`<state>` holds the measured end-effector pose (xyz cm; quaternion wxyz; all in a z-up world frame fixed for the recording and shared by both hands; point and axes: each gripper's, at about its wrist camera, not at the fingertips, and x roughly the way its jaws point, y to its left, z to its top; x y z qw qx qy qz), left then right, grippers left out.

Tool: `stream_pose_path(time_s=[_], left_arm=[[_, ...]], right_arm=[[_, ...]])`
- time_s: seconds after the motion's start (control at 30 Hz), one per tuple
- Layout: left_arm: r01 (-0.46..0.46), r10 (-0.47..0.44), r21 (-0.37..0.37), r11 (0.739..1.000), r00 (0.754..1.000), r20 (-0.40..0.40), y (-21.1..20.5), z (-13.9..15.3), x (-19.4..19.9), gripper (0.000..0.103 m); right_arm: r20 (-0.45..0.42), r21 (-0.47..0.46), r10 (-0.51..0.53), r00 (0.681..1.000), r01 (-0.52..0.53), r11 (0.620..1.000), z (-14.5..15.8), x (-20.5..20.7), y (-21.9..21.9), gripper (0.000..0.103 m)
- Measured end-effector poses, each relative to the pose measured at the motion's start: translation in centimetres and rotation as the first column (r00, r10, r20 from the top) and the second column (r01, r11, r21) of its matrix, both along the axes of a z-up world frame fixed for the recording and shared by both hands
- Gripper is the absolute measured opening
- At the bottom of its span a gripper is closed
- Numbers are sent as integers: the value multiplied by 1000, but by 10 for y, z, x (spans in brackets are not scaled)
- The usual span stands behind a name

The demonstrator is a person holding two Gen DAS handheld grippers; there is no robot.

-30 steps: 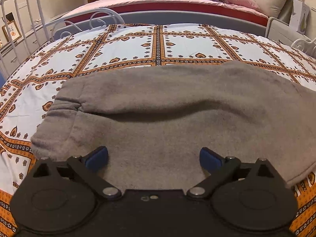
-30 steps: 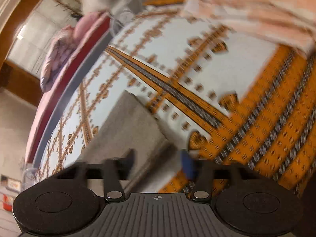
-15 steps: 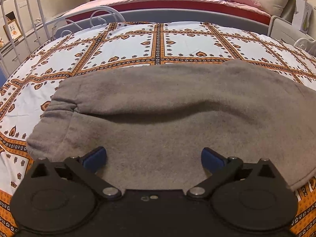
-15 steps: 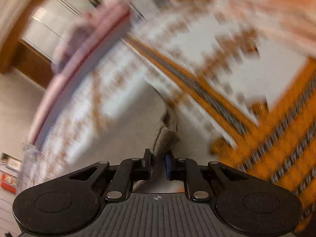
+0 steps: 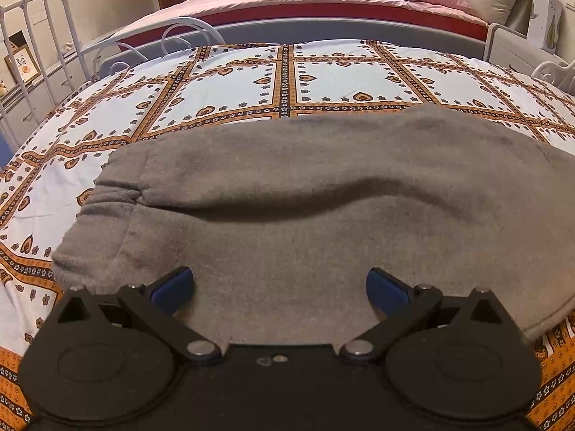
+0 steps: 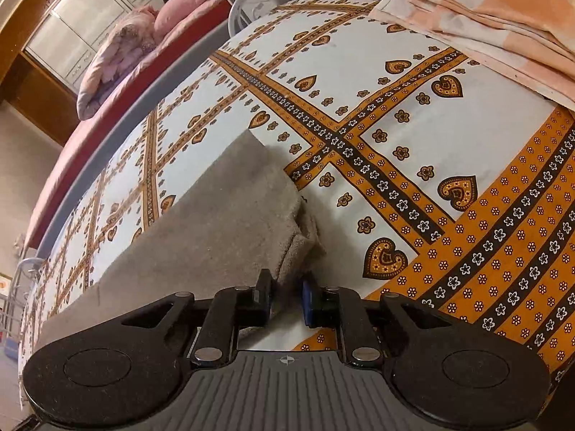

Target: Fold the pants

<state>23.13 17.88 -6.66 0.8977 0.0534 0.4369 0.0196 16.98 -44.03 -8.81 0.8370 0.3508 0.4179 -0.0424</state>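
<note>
Grey fleece pants [image 5: 323, 194] lie flat across the patterned bed cover, one leg on the other, with the gathered waistband at the left. My left gripper [image 5: 280, 283] hovers low over their near edge, its blue pads [image 5: 172, 283] spread wide with only cloth beneath them. In the right wrist view the pants [image 6: 222, 222] run away to the left. My right gripper [image 6: 287, 287] is shut on the bunched end of the pants [image 6: 302, 244], the cloth pinched between its pads.
The white and orange bed cover [image 5: 323, 82] spreads all around. A white metal bed frame [image 5: 36, 46] stands at the left, and a pink bed [image 5: 287, 0] with bedding lies behind. A folded peach cloth [image 6: 485, 18] rests at the right end.
My right gripper went from open beside the pants' end to shut on it, moving in and rolling a little. The left gripper stayed where it was, still open.
</note>
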Motion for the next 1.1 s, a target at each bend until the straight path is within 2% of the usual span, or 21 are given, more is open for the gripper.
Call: stream_pose_path(time_s=[0.1,0.2,0.33,0.4,0.5,0.6,0.73,0.8,0.87,0.93,0.97,1.03,1.1], left_arm=[[-5,5,13,1000,1000,19,-6,9,-1,96],[-14,12,22,1000,996,87,-20,30,-5,96],[10,-6,-27,1000,987,163,-60,50,-10,97],[36,-27,-48,998,984,175,-85,50,-10,97],[52,-36,-99,994,987,159,-132,43,-6,97],[90,-72,-158,983,990,119,-198,27,-2,97],[141,-132,-139,980,989,73,-282,5,-3,97],[148,-144,-118,982,989,43,-310,-8,-4,97],[123,-123,-120,985,992,5,-326,-21,-2,97],[108,-107,-65,992,994,25,-340,-26,-7,97],[105,-103,-62,993,994,29,-344,-27,-8,97],[76,-74,-75,994,997,25,-347,-25,-11,97],[82,-82,-108,991,997,6,-353,-22,-14,97]], right_arm=[[-2,-13,4,1000,-4,1000,2,-1,0,16],[-2,-10,3,1000,-3,1000,2,1,0,16],[-3,-12,6,1000,-6,1000,2,2,0,18],[-3,-15,10,1000,-10,1000,2,3,1,21],[0,-32,24,1000,-24,999,3,3,4,24],[2,-33,27,1000,-27,999,4,3,5,27],[0,-41,32,999,-32,999,5,4,7,30],[1,-43,41,999,-41,998,6,5,9,35],[3,-53,51,999,-51,997,7,5,11,36],[2,-67,64,998,-63,996,8,4,14,36],[3,-68,68,998,-68,995,8,3,14,36],[7,-34,59,998,-59,998,7,2,10,36],[8,16,39,999,-39,999,5,0,4,36]])
